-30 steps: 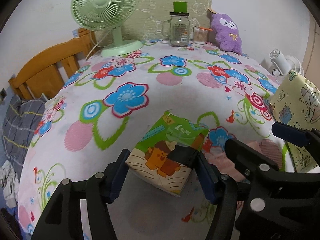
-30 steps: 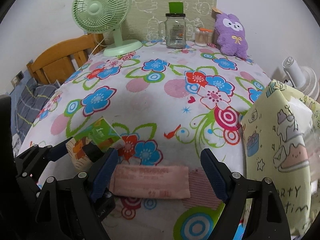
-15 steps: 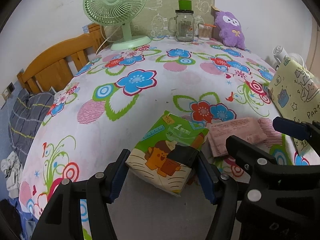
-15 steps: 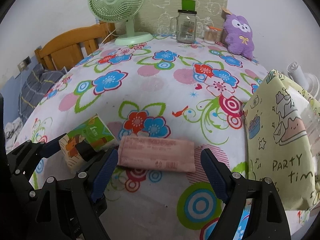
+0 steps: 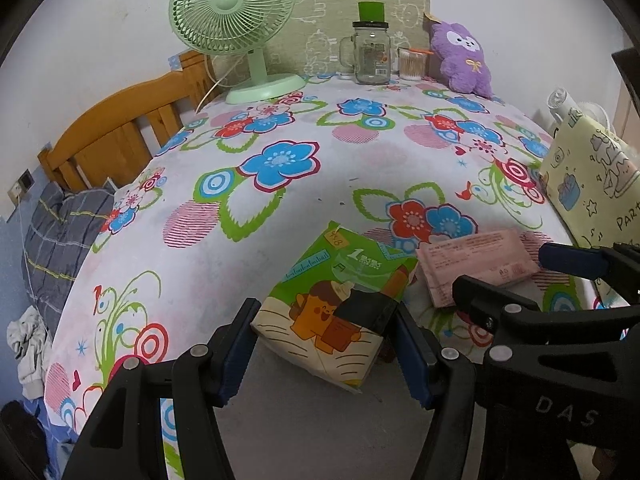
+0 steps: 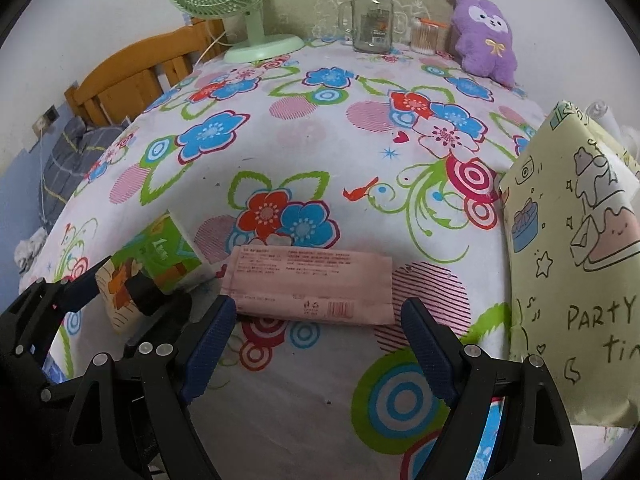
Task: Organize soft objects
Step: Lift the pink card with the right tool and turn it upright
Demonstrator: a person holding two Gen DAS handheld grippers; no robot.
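Left claw (image 5: 325,354) clamps green tissue pack (image 5: 340,304); right claw (image 6: 316,344) gapes before "PARTY" bag (image 6: 576,272).

We cannot read the small print on the pink packet (image 6: 310,284); its near edge is partly hidden behind the right gripper's (image 6: 316,340) fingers. Left of the packet, the near end of the tissue pack (image 5: 340,312) is covered by the left gripper (image 5: 324,344). Right of the packet, the yellow bag (image 6: 576,264) is cut off by the picture's edge, so its lettering breaks off.
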